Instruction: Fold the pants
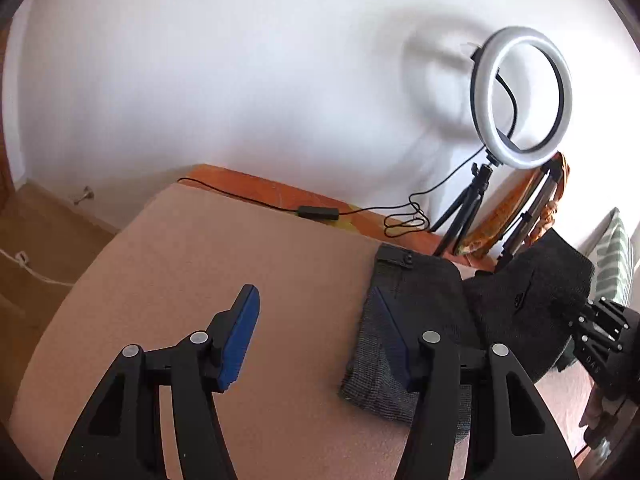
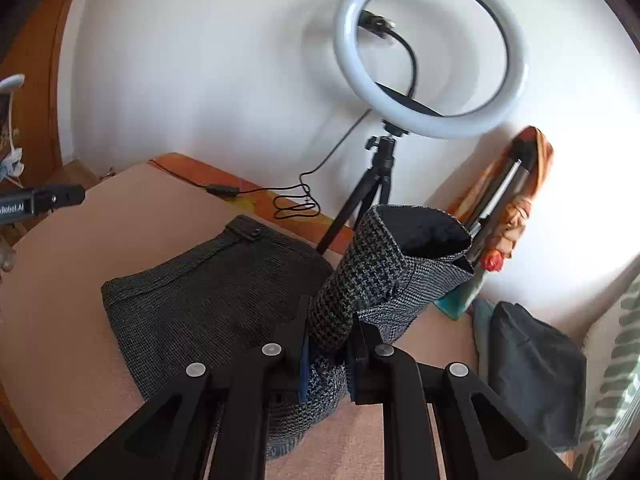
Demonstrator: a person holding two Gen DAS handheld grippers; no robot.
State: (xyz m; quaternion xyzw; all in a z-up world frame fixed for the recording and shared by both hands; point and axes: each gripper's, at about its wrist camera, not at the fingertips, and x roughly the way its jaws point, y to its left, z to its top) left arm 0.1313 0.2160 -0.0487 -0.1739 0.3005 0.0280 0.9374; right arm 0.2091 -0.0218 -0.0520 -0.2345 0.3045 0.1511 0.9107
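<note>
- Pinching a bunched, raised fold of the grey houndstooth pants (image 2: pixel 360 280): right gripper (image 2: pixel 326 356), blue pads pressed together on the cloth, fabric standing up and curling open beyond the fingertips.
- Standing spread with nothing between the pads: left gripper (image 1: pixel 320 340), one blue pad (image 1: pixel 238 336) over bare surface, the other at the near edge of the pants (image 1: pixel 412 320).
- Lying mostly flat on the pinkish bed cover (image 1: pixel 200 280), ahead and to the left of the right gripper: rest of the pants, buttoned waistband tab (image 2: pixel 244 232) at the far end.
- Seen at the right edge of the left wrist view: right gripper (image 1: pixel 600 332), dark cloth lifted beside it.
- Standing beyond both grippers against the white wall: lit ring light (image 2: pixel 430 48) on a black tripod (image 2: pixel 368 196), cable (image 2: pixel 296 200) coiled at its foot.
- Lying to the right of the right gripper: dark bundle (image 2: pixel 536 368), kind cannot be told.
</note>
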